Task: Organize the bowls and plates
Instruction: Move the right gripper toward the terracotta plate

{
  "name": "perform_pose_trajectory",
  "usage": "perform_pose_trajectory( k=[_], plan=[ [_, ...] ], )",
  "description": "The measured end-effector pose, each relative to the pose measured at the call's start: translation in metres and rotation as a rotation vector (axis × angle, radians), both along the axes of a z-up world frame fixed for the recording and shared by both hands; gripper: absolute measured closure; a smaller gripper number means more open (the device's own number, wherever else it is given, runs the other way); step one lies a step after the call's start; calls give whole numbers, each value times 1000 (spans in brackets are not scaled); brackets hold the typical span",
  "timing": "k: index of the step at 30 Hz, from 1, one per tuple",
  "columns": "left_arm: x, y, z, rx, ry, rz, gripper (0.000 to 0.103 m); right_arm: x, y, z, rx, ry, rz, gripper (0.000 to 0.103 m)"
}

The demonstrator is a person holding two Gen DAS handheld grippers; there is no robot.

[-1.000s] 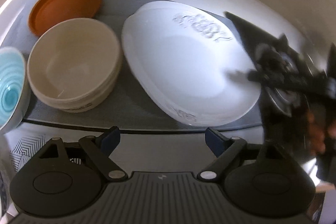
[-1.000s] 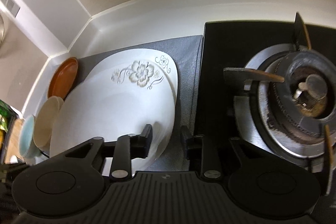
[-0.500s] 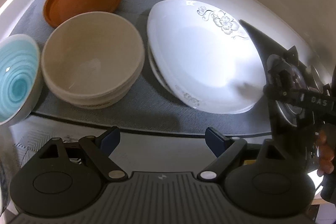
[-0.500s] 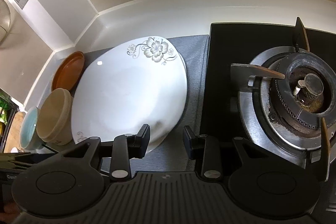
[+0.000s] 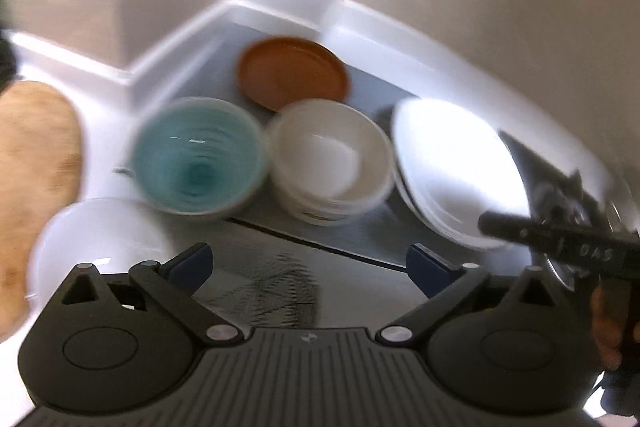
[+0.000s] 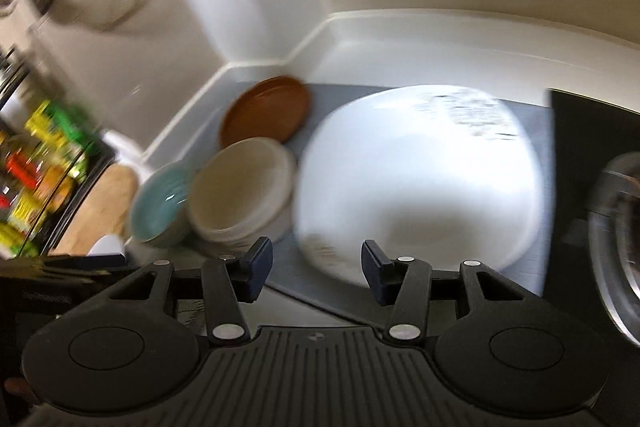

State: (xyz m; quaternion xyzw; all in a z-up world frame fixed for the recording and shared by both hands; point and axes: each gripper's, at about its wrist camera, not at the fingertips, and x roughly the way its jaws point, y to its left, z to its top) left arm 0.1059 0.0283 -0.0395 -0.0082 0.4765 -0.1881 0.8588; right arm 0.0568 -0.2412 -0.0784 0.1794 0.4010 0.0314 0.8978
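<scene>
On the grey mat (image 5: 360, 227), the cream bowl (image 5: 330, 159) is taken as the landmark. The teal bowl (image 5: 196, 163) is set just left of it, the brown plate (image 5: 292, 73) behind it, and the white plates (image 5: 452, 163) just right of it. The left gripper (image 5: 308, 267) and the right gripper (image 6: 316, 269) are seen with jaws opening, nothing between them.
</scene>
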Motion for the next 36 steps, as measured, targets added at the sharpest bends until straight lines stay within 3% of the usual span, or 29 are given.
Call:
perform_pose_trajectory(
  k=[11,18,25,30,36],
  plan=[
    [-15,107,11,47,-33,220,0,28,89,0,-3,-7,186,36],
    [-26,141,11,46,-41,252,0,25,121,0,-15,-1,207,33],
    [-17,120,20,4,-67,179,0,21,110,6,-13,4,102,33],
    [-3,79,20,-22,-37,141,0,23,83,19,-33,-30,95,33],
    [14,38,10,-24,35,180,0,40,45,24,-46,-55,114,33]
  ],
)
